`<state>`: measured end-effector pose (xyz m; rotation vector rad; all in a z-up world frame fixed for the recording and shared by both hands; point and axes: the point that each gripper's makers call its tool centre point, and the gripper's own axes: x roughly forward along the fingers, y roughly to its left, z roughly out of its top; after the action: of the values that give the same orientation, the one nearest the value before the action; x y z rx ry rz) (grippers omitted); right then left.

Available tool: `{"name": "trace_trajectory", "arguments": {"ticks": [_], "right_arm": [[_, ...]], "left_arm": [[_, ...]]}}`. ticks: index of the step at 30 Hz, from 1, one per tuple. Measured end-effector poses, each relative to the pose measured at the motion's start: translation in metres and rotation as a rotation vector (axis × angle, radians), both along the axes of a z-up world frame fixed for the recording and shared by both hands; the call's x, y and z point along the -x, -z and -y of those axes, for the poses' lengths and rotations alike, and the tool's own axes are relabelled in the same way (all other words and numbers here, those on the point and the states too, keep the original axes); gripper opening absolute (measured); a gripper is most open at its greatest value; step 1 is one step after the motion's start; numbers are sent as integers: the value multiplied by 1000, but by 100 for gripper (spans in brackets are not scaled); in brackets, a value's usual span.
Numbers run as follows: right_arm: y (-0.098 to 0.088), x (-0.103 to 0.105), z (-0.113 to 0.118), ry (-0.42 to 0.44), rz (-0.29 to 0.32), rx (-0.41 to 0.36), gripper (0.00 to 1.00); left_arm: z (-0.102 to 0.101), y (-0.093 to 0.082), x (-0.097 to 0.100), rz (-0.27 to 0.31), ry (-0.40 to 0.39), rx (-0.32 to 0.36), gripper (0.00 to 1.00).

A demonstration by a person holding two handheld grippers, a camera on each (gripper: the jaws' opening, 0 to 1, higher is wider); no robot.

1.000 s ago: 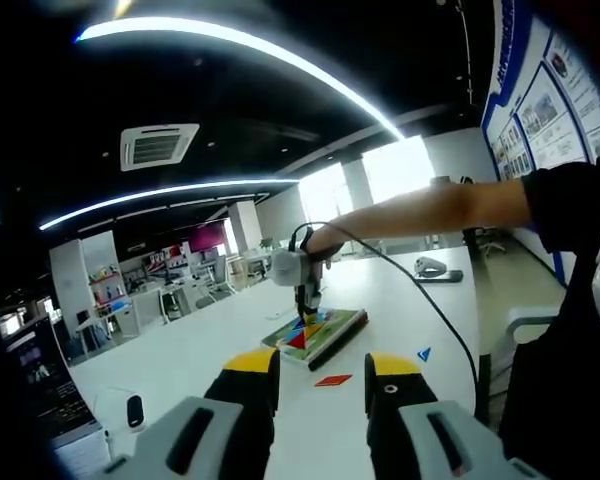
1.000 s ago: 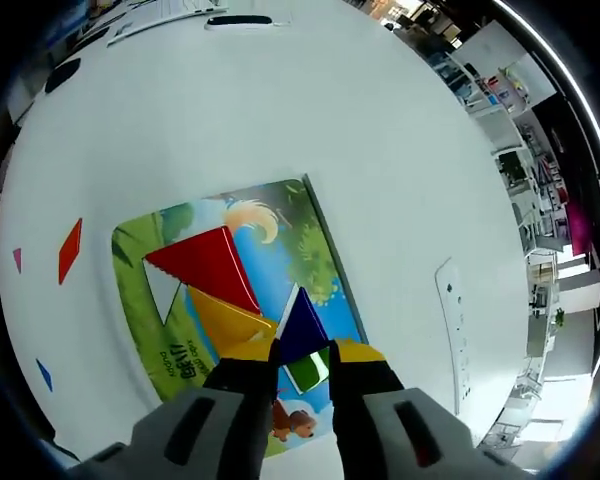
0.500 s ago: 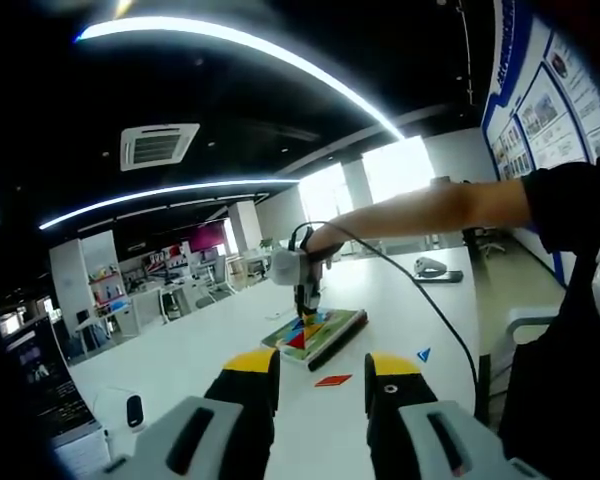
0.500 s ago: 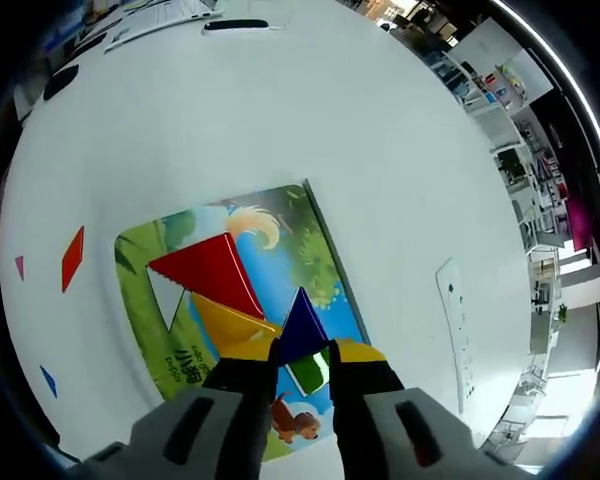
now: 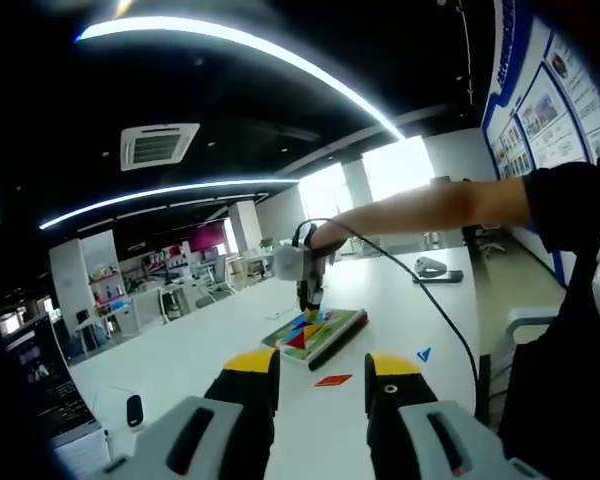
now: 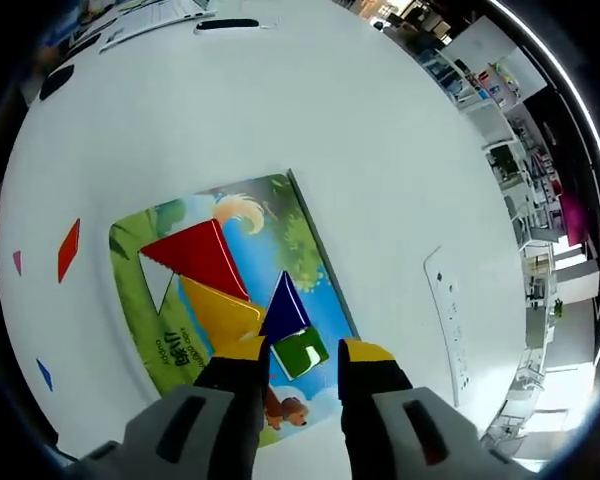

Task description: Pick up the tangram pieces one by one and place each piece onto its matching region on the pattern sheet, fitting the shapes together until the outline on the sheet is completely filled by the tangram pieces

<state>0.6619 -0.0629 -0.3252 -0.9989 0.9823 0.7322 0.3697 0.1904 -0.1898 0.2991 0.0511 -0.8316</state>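
Four pieces down on the pattern sheet (image 6: pixel 145 290): red triangle (image 6: pixel 195 260), yellow triangle (image 6: pixel 218 312), blue triangle (image 6: pixel 283 308), green square (image 6: pixel 300 353). Three left loose on the table (image 6: pixel 380 150): red parallelogram (image 6: pixel 68 250), small pink piece (image 6: pixel 17 262), small blue piece (image 6: pixel 44 374). Right gripper (image 6: pixel 294 352) jaws spread, empty, straddling the green square. Left gripper (image 5: pixel 322 368) open, idle, well away from the sheet.

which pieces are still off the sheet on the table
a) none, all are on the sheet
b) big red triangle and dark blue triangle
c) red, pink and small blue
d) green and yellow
c: in the right gripper view the red piece, pink piece and small blue piece lie on the white table, apart from the sheet.
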Motion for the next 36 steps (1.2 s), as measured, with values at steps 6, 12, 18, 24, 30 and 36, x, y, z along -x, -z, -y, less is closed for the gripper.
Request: {"name": "trace_trajectory", "arguments": {"ticks": [6, 12, 18, 24, 30, 36], "right_arm": [[-13, 5, 16, 12, 0, -5, 29], [-21, 20, 31, 9, -28, 1, 29], [-19, 47, 30, -28, -80, 15, 29], [-15, 72, 14, -86, -123, 18, 31], [-12, 100, -10, -190, -141, 25, 31], [-5, 136, -42, -320, -179, 14, 31]], "left_arm": [[1, 0, 0, 0, 2, -1, 35], [1, -1, 0, 0, 3, -3, 35], [2, -1, 0, 0, 4, -6, 35], [3, -1, 0, 0, 5, -7, 35], [3, -1, 1, 0, 4, -8, 35], [3, -1, 1, 0, 4, -7, 35]]}}
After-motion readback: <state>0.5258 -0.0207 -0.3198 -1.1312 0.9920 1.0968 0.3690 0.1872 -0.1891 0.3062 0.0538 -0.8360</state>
